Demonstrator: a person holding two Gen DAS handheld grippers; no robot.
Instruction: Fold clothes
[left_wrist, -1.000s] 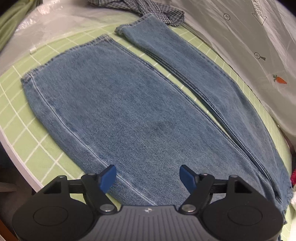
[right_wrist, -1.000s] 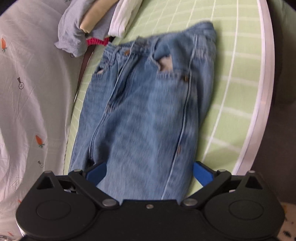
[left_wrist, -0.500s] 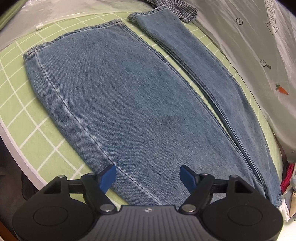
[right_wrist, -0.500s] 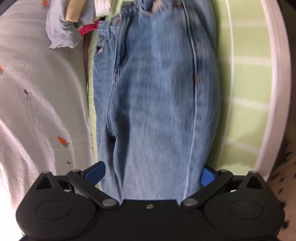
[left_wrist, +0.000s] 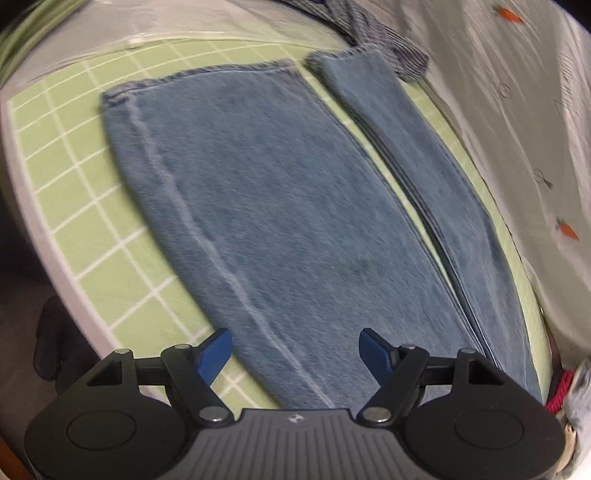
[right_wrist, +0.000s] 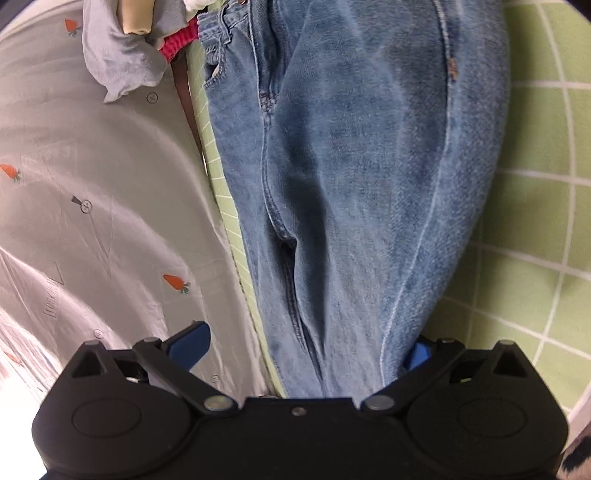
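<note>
Blue jeans lie flat on a green gridded mat. In the left wrist view both legs stretch away, the wide near leg beside a narrower folded far leg. My left gripper hovers open over the near leg's thigh end, nothing between its blue fingers. In the right wrist view the jeans run from the waistband at the top down to the crotch. My right gripper is open low over the thigh, its right finger half hidden behind the denim.
A grey sheet with a carrot print borders the mat on the far side. A pile of clothes lies by the waistband. A checked garment sits past the leg hems. The mat's white edge drops to the floor.
Both grippers have shifted along the jeans. The left view now shows more of the leg hems and mat edge. The right gripper has moved closer over the thigh; the waistband slid up the frame.
</note>
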